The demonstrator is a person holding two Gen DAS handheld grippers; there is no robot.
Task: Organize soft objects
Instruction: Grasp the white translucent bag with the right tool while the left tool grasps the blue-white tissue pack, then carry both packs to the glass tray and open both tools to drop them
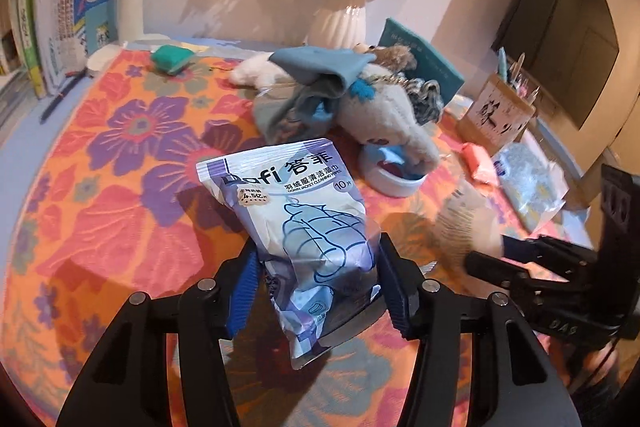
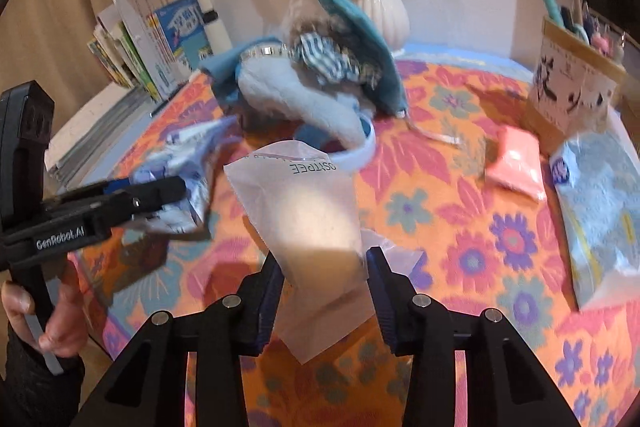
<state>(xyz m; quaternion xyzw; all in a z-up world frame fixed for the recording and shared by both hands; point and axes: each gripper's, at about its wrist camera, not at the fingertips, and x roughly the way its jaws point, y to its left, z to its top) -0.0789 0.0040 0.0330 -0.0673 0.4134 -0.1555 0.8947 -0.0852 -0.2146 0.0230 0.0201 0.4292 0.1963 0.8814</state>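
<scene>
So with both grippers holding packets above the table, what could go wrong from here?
The left gripper pinches the wipes packet only at its lower end, so it could slip or swing. The right gripper holds a thin translucent bag close by; the two could collide over the plush toy.

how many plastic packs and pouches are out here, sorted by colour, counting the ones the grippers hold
blue and white: 2, the wipes pack in the left gripper, the flat pack lying by the pen holder
frosted white: 1, the pouch in the right gripper
pink: 1, the small pack on the cloth
total: 4
</scene>
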